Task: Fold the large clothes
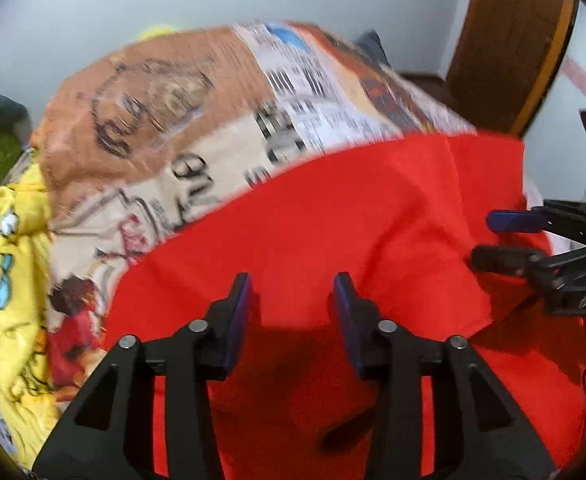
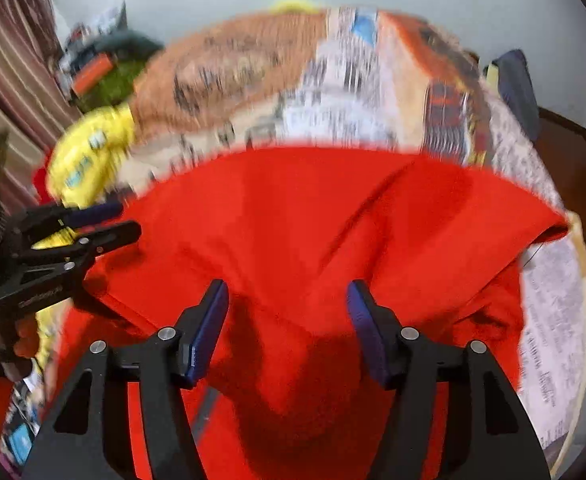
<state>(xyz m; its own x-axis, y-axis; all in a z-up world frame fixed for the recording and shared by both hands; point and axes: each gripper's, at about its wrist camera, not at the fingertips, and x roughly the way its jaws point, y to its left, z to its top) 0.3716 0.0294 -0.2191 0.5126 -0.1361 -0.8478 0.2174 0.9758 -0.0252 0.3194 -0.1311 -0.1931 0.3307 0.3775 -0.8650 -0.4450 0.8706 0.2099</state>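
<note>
Over the red garment, left gripper and right gripper hover, jaws parted and empty, apparently after laying a fold.

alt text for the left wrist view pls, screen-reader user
The left gripper hangs open above a red garment spread over a bed with a printed cover, nothing between its fingers. The right gripper, also open, reaches in from the right edge over the same cloth. A crumpled yellow garment lies at left.
</note>
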